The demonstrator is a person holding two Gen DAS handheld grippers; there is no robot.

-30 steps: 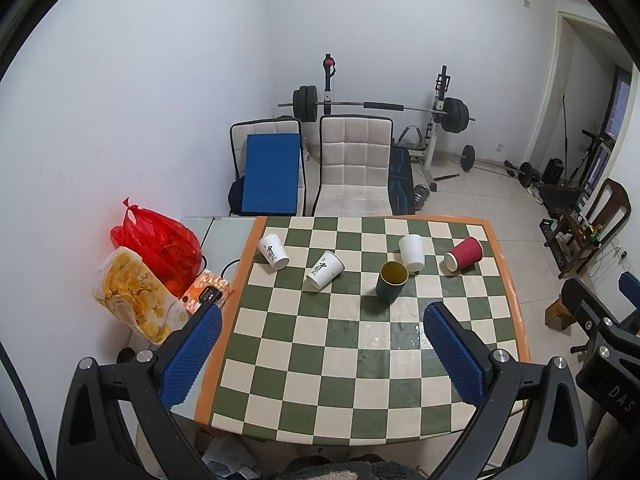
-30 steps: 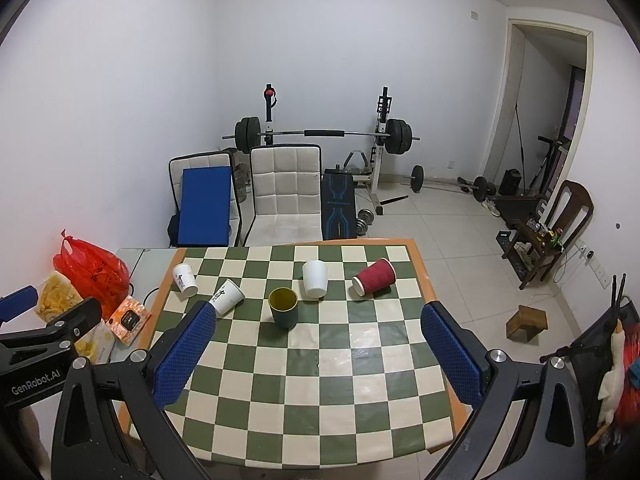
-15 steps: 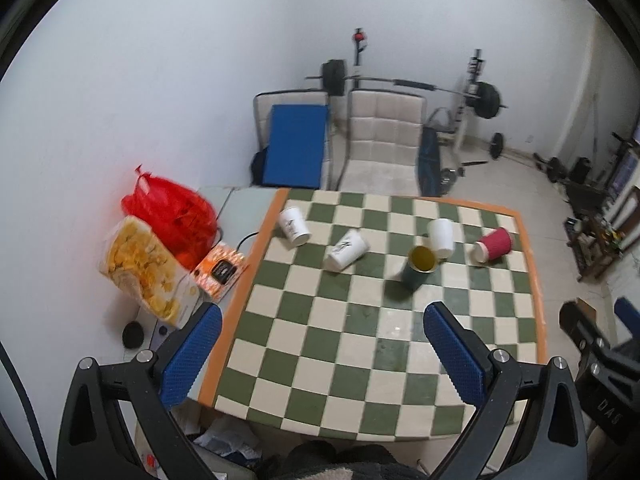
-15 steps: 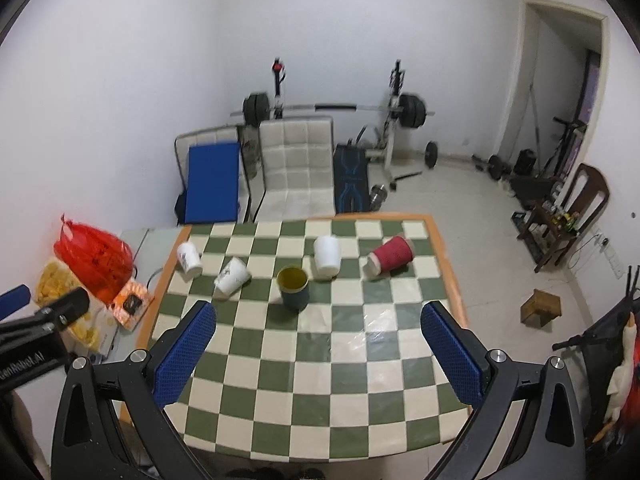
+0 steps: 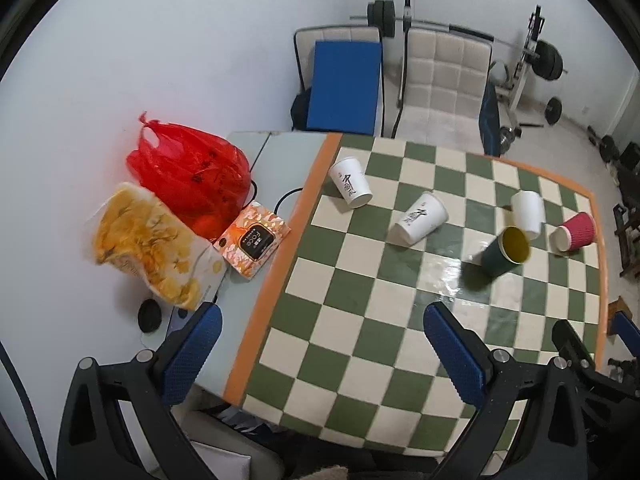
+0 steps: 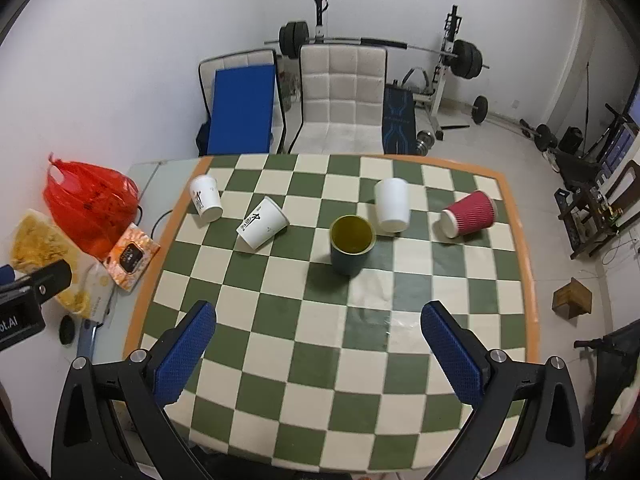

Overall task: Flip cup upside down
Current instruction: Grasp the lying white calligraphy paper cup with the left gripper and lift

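Observation:
A dark green cup (image 6: 352, 244) with a yellow inside stands upright, mouth up, on the green-and-cream checkered table (image 6: 320, 360); it also shows in the left wrist view (image 5: 505, 251). A plain white cup (image 6: 392, 205) stands upside down behind it. A red ribbed cup (image 6: 468, 214) and two white printed cups (image 6: 262, 223) (image 6: 205, 198) lie on their sides. My right gripper (image 6: 318, 344) is open and empty, well short of the green cup. My left gripper (image 5: 322, 346) is open and empty above the table's left front edge.
Left of the table, a grey side surface (image 5: 276, 160) holds a red plastic bag (image 5: 188, 176), a yellow snack bag (image 5: 148, 244) and an orange packet (image 5: 252, 240). Two chairs (image 6: 340, 96) and a barbell rack stand behind the table. A small wooden stool (image 6: 572, 298) sits on the floor at right.
Both views have tilted down and moved closer to the table. The left gripper has swung leftward toward the table's left edge. No cup has moved.

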